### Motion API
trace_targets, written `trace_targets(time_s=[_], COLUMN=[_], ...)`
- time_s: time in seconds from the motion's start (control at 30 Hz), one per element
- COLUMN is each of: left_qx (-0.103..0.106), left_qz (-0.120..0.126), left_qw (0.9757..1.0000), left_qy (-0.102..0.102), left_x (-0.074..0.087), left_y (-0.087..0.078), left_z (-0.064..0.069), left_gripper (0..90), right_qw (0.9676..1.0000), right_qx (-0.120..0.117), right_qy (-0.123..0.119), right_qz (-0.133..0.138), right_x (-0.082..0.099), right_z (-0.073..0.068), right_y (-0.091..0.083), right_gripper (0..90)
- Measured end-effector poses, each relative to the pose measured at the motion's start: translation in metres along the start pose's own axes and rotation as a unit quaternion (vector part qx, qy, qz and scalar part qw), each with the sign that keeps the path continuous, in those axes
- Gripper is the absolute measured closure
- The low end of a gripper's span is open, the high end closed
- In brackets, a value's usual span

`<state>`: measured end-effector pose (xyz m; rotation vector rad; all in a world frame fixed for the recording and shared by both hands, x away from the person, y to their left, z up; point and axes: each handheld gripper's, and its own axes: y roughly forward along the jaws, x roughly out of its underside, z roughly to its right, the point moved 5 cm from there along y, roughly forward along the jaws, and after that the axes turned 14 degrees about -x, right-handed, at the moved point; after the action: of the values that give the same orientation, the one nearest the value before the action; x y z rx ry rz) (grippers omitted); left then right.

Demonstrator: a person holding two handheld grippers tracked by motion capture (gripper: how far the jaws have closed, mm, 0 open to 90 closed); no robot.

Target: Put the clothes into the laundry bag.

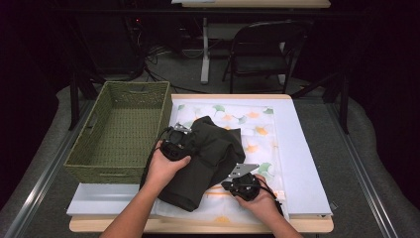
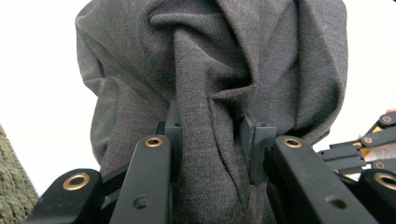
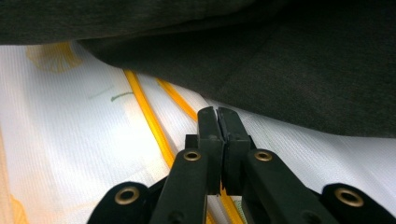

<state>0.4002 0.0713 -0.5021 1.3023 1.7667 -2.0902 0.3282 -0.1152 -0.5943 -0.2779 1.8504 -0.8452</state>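
Observation:
A dark grey garment (image 1: 208, 158) lies bunched on a white cloth with a leaf print (image 1: 257, 124) spread over the table. My left gripper (image 1: 189, 142) is at the garment's left side, shut on a thick fold of it. In the left gripper view the fold (image 2: 210, 70) runs down between the pads, where the left gripper (image 2: 210, 135) clamps it. My right gripper (image 1: 230, 182) is low at the garment's near right edge. Its jaws (image 3: 218, 116) are pressed together with nothing between them, just above the cloth (image 3: 70, 140) and short of the garment's hem (image 3: 280, 70).
A green woven basket (image 1: 99, 173) stands at the table's left, close to my left hand, and its wall (image 2: 11, 196) edges the left gripper view. A white board (image 1: 307, 163) lies under the cloth. Beyond the table stands a folding chair (image 1: 262, 49).

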Motion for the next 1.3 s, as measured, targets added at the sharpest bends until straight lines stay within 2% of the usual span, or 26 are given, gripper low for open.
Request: trace_targets(time_s=[0.2,0.4,0.57,0.7,0.83,0.97,1.13,1.2,1.3], left_qx=[0.010,0.004,0.004,0.004,0.001,0.008,-0.003,-0.007,-0.015], left_qz=[0.007,0.010,0.014,0.017,0.006,-0.005,-0.023,-0.041,-0.054], left_qw=[0.9999,0.9998,0.9996,0.9996,0.9997,0.9997,0.9994,0.9988,0.9981], left_qy=[0.006,0.019,0.024,0.023,0.023,0.020,0.027,0.026,0.026], left_x=[0.001,0.000,-0.001,-0.003,-0.004,-0.003,-0.004,-0.004,-0.003], left_y=[-0.013,-0.025,-0.030,-0.035,-0.031,-0.019,-0.005,0.001,0.006], left_z=[-0.001,-0.002,-0.003,-0.006,-0.006,-0.002,0.004,0.005,0.005], left_gripper=[69.7,70.6,72.7,77.9,78.1,76.1,67.6,62.1,57.8], right_qw=[0.9998,1.0000,0.9988,0.9989,0.9992,0.9992,0.9990,0.9990,0.9989], right_qx=[-0.008,0.002,-0.026,-0.034,-0.031,-0.028,-0.030,-0.029,-0.030], right_qy=[0.012,0.009,0.039,0.024,0.017,0.020,0.027,0.028,0.030], right_qz=[0.010,0.001,0.016,0.022,0.021,0.018,0.021,0.020,0.021], right_x=[-0.001,-0.001,-0.004,-0.017,-0.024,-0.016,-0.011,-0.011,-0.009], right_z=[0.003,0.013,0.021,0.021,0.021,0.020,0.020,0.019,0.018], right_y=[-0.007,-0.018,-0.023,-0.028,-0.030,-0.025,-0.024,-0.024,-0.024], right_gripper=[89.2,89.1,89.2,89.2,89.2,89.1,89.1,89.1,89.1])
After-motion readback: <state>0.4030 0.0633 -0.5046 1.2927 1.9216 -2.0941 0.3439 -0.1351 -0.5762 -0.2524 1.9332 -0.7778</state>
